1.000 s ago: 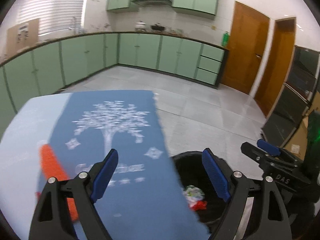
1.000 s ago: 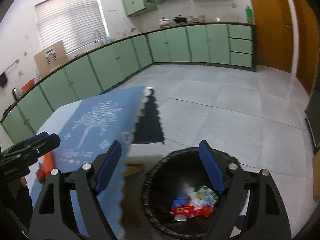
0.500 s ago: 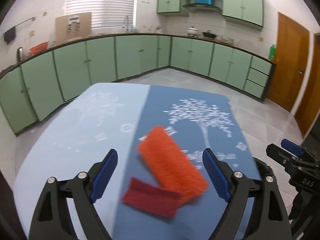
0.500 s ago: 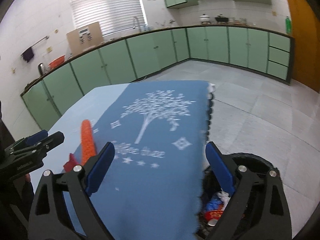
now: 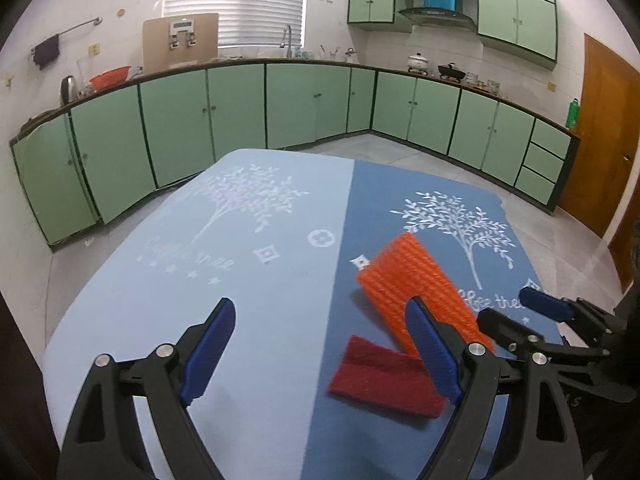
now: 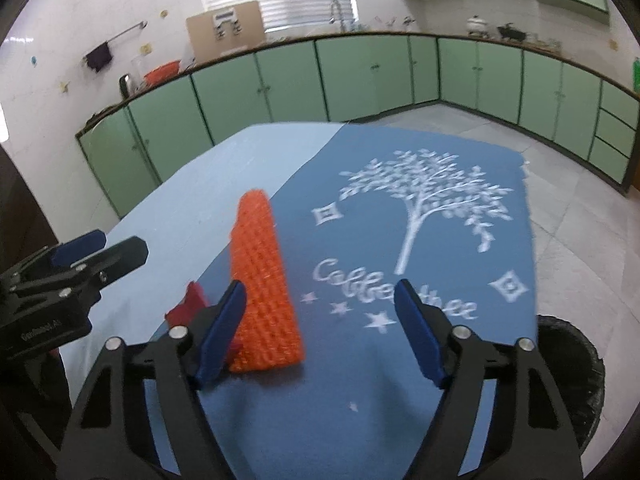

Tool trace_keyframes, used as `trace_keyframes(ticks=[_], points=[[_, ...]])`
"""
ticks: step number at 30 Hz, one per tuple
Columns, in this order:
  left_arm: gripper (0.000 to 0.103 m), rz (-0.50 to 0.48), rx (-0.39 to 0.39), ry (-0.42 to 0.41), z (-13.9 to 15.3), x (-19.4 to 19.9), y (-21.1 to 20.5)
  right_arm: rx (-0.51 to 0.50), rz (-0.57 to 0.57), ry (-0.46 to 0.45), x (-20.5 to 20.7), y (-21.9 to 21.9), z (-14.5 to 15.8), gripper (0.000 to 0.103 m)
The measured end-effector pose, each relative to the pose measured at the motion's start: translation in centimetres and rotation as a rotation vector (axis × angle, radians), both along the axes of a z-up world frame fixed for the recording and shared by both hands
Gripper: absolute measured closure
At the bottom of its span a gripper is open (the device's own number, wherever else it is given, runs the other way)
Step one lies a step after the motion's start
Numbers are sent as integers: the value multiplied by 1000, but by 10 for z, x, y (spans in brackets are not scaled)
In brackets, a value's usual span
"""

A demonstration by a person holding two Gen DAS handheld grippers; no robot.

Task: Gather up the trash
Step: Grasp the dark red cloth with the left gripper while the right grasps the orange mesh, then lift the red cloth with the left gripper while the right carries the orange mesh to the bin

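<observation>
Two-tone blue tablecloth (image 5: 248,280) is covering the table, filling the frame's centre. Black trash bin (image 6: 568,364) is standing at lower right, beside the cloth's edge. Orange mesh piece (image 5: 416,284) is lying right of centre, overlapping the red cloth scrap (image 5: 380,376). Left gripper (image 5: 320,352) is hovering wide open, empty. Right gripper (image 6: 320,332) is gaping, having just been closing, nothing between its jaws.

You're looking at a table (image 5: 256,320) draped in matt, printed cloth. The orange piece (image 5: 416,284) near its right edge is showing a coarse, ribbed mesh weave; the dark red piece (image 5: 380,376) touching it is looking soft and felt-like. Each hand-held gripper, left (image 5: 320,354) and right (image 6: 320,334), is wearing matt black plastic, ridged blue pads and shiny metal screws.
</observation>
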State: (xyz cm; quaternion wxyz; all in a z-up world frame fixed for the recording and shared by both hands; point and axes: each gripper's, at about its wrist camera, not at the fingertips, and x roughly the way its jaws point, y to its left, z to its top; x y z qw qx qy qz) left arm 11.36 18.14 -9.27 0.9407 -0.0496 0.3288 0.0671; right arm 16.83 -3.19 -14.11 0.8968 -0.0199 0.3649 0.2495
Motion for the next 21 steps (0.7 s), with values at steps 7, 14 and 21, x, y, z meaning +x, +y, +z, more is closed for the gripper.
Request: trace_keyframes(ticks=[7,14,21], points=[[18,16,-18,14,-7,0,12,-12,75,81,4,19,-14,61],[18,1,-29,25,-11,0,9,-5,117,92,-2,19,-12,91],[18,-37,-41,38,-14,1,-7,13,52,66,0,-6,3,91]])
